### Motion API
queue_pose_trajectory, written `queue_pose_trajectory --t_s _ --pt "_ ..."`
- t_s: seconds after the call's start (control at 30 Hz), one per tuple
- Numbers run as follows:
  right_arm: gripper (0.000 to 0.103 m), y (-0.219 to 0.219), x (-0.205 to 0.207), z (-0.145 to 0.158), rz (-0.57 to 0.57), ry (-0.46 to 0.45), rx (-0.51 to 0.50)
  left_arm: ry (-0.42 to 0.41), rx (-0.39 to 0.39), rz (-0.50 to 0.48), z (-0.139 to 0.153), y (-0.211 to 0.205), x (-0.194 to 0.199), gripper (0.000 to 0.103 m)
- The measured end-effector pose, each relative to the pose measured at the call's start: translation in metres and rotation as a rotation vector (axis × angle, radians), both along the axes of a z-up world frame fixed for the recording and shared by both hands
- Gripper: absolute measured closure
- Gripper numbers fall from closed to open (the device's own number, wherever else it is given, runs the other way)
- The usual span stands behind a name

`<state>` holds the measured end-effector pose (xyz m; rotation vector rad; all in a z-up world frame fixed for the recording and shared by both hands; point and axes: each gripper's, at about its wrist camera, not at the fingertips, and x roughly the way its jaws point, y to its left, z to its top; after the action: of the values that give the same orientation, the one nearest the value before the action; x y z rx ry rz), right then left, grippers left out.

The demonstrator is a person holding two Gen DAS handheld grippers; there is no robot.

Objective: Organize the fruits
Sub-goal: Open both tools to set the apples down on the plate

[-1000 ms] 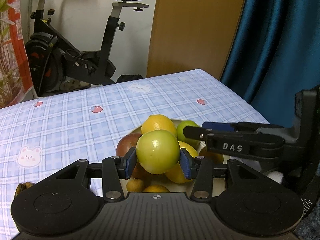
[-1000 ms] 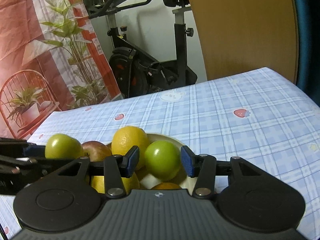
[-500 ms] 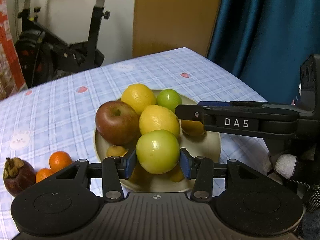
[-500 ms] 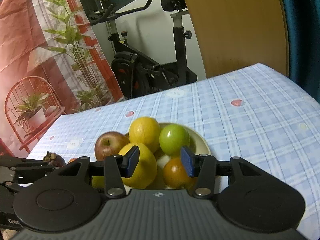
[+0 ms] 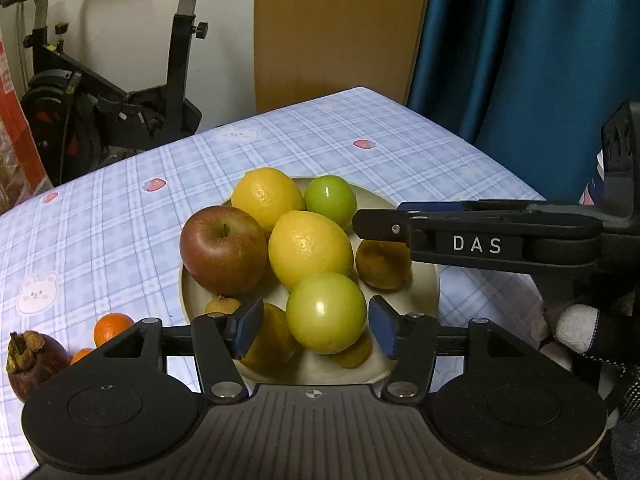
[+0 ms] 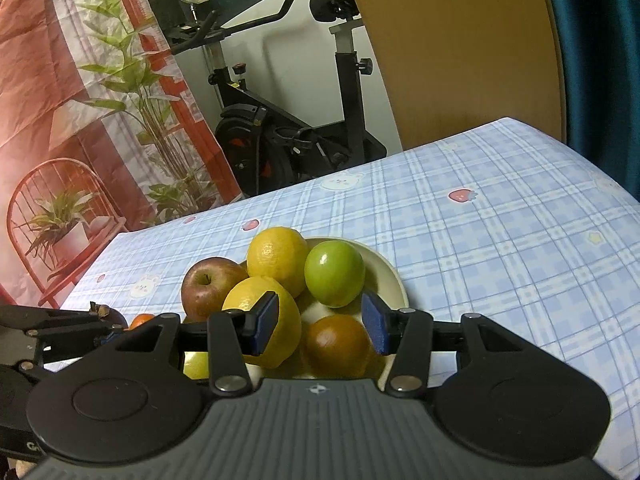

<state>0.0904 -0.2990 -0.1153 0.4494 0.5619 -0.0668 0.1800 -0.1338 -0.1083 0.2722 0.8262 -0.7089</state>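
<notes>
Green fruit [image 5: 326, 312] rests on plate [image 5: 420, 304], seemingly unclamped.

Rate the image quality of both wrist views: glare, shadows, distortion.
Left wrist view: sharp, small glare spots on the near green fruit and the lemon; fisheye bends the room's edges. Right wrist view: sharp too, the far green fruit casts a shadow on the plate; table edge curves.

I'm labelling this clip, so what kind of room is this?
Probably a room in a home, used for both eating and exercise: a table with a cartoon plaid cloth holds a plate of fruit, an exercise bike stands behind it, and a blue curtain hangs beside it.
</notes>
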Motion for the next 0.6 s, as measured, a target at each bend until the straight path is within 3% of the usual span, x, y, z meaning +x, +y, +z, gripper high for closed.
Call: queue_pose_trajectory --t_s 0.27,0.6 --pt "0.053 0.000 -0.001 0.000 -0.006 -0.003 0.008 0.002 -0.035 0.037 0.005 0.008 -0.003 0.041" --pt "0.053 0.007 -0.008 0.007 0.006 -0.008 -0.008 0.001 -0.203 0.190 0.034 0.068 0.009 0.041"
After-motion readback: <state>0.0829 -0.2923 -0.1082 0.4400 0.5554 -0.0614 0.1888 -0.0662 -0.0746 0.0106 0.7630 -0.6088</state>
